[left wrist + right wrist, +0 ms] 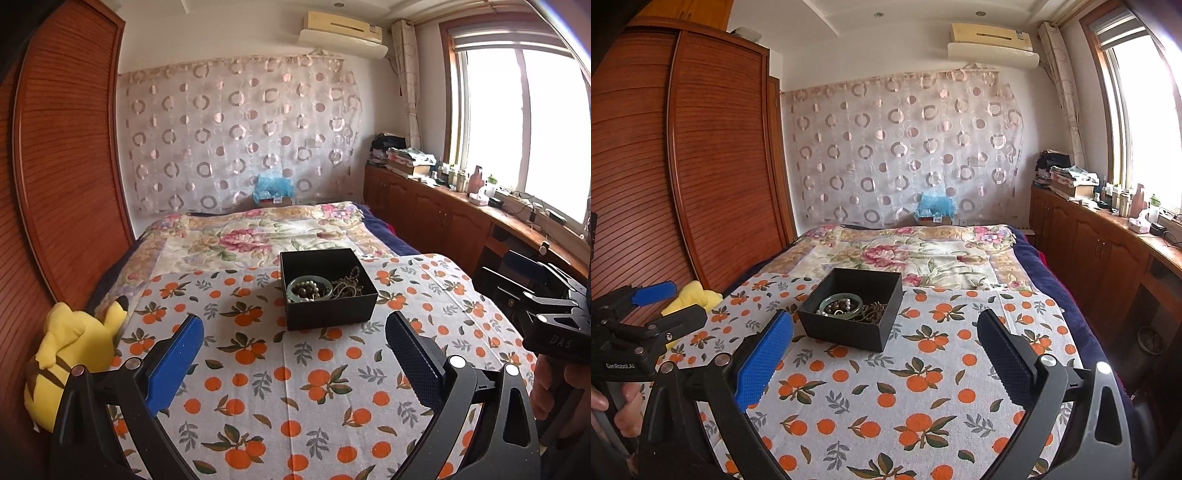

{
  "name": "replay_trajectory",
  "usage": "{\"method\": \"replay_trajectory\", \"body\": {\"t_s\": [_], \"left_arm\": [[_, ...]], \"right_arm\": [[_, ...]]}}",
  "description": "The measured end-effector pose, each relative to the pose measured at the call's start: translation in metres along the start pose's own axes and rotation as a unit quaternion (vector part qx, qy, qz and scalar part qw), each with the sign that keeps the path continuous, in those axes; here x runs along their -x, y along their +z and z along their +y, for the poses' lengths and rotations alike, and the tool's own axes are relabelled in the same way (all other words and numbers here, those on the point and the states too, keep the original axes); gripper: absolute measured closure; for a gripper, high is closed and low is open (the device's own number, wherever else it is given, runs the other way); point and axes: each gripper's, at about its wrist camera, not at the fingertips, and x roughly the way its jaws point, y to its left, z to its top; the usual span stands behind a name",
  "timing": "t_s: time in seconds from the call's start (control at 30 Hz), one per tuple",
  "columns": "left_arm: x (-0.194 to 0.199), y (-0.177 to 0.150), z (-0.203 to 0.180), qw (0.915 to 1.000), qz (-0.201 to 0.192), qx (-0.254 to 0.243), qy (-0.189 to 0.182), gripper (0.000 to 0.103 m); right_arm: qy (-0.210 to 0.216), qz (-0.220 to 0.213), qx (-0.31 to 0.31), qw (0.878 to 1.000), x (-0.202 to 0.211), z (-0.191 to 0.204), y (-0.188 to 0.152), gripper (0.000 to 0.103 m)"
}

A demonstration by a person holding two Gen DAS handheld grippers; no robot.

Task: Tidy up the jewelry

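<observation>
Bright daylight from my right; window (524, 122) blown out white. Soft shadows, strong fisheye bending at edges, focus sharp.

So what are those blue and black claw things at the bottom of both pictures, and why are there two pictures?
Those are grabbing tools that a person holds, one in each hand. Each has a small camera looking along its two fingers, so there are two pictures. One picture comes from the left gripper, the other from the right gripper. Both are wide open and hold nothing. They hover above an orange-print cloth spread on a bed. On the cloth sits an open black box with jewelry piled inside: a pale green bangle, beads and chains. The yellow plush toy lies at the left edge of the bed, apart from the box.
</observation>
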Motion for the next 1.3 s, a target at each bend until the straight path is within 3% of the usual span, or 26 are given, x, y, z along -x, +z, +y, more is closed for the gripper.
{"method": "replay_trajectory", "body": {"t_s": [1.3], "left_arm": [[0.0064, 0.0006, -0.0059, 0.9999, -0.013, 0.0, 0.0, 0.008]], "right_arm": [[0.002, 0.004, -0.003, 1.0, -0.0025, -0.0008, -0.0041, 0.003]]}}
